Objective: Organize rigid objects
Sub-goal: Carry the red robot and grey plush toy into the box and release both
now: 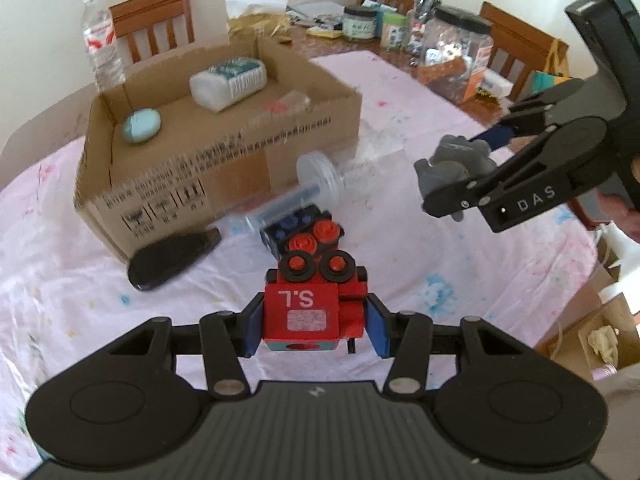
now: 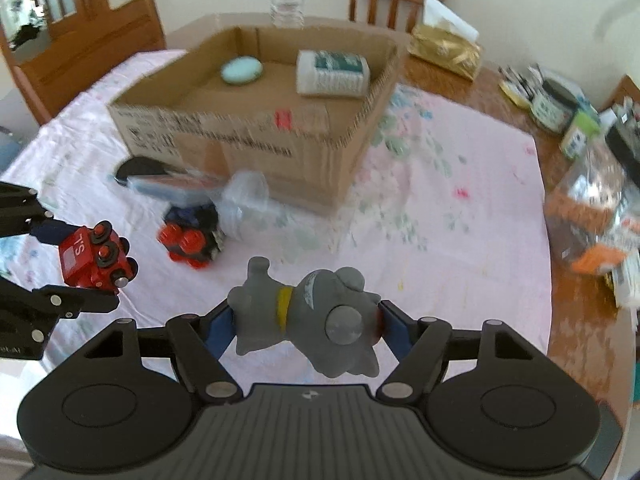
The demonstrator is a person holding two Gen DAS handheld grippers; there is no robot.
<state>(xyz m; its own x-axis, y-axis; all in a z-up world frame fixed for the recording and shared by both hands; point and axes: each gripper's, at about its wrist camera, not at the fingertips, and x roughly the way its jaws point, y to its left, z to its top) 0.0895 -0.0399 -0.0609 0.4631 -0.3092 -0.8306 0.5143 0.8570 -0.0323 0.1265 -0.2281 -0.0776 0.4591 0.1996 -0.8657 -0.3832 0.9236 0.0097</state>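
Note:
My left gripper (image 1: 314, 326) is shut on a red toy train car (image 1: 308, 304) marked "S.L", held above the pink tablecloth; it also shows at the left of the right wrist view (image 2: 94, 260). My right gripper (image 2: 306, 326) is shut on a grey animal figurine (image 2: 308, 316) with a yellow collar, also seen in the left wrist view (image 1: 452, 168). An open cardboard box (image 1: 224, 152) stands ahead and holds a white bottle (image 1: 228, 82) and a pale blue oval object (image 1: 141, 125). A red and black toy block (image 2: 190, 240) lies on the cloth before the box.
A clear plastic container (image 1: 320, 176) and a black oval object (image 1: 172, 256) lie beside the box. A water bottle (image 1: 100, 40) stands behind it. Jars (image 1: 456, 52) and clutter crowd the far right of the table. Wooden chairs (image 1: 156, 20) surround it.

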